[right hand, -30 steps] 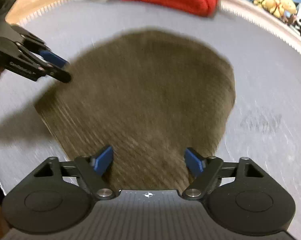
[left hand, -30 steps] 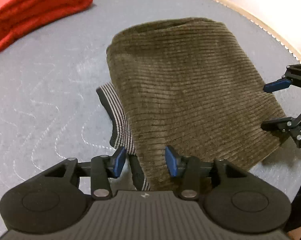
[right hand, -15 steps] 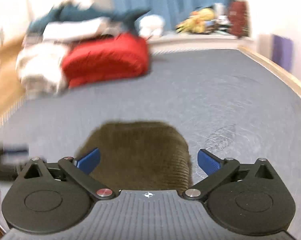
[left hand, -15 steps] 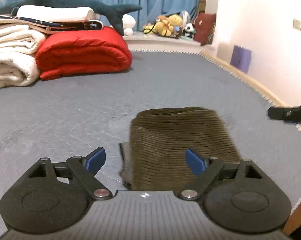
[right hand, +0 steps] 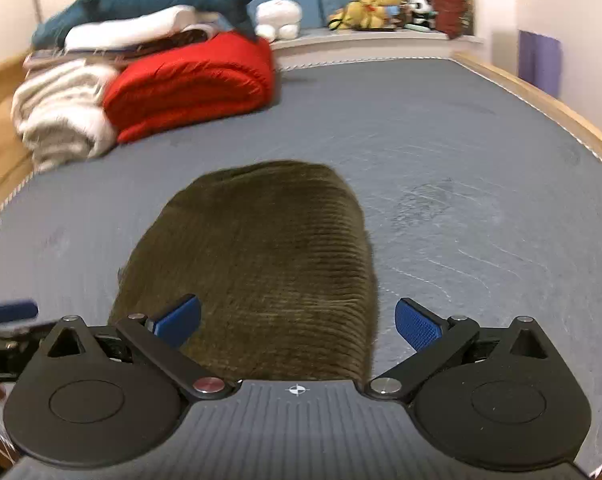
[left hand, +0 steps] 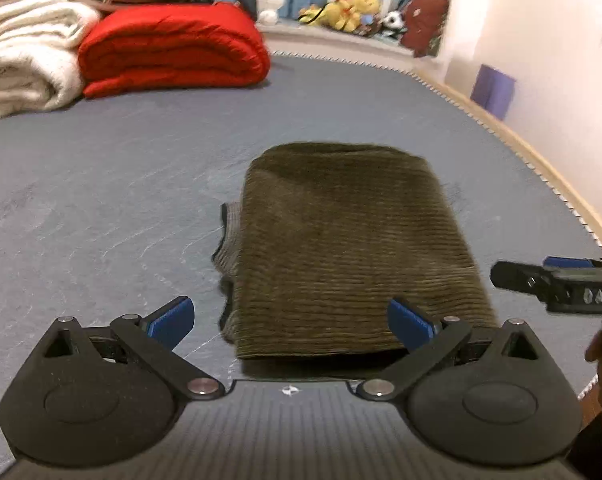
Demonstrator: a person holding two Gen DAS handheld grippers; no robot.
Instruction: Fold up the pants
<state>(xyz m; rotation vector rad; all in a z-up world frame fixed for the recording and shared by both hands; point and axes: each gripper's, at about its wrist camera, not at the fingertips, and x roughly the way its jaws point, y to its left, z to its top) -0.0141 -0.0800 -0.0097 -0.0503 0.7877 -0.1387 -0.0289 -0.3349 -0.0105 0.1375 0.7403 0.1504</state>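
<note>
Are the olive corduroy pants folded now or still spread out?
Folded: the pants lie as a compact layered rectangle on the grey mattress, striped waistband poking out underneath.

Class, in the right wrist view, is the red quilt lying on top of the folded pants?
No: the red quilt lies apart, far behind the pants.

Very little can be read. In the left wrist view, the right gripper (left hand: pixel 557 280) reaches in at the right edge, and its black side carries pale raised letters that look like "DAS"; the picture's edge cuts them off, so the full word cannot be told. In the right wrist view, the left gripper (right hand: pixel 5 320) shows at the near left edge with a few pale letters on its black body, too blurred and cropped to read. Each gripper's grey housing bears a small round crosshair mark at its centre, a sign and not a text. No numbers or other labels are legible.
</note>
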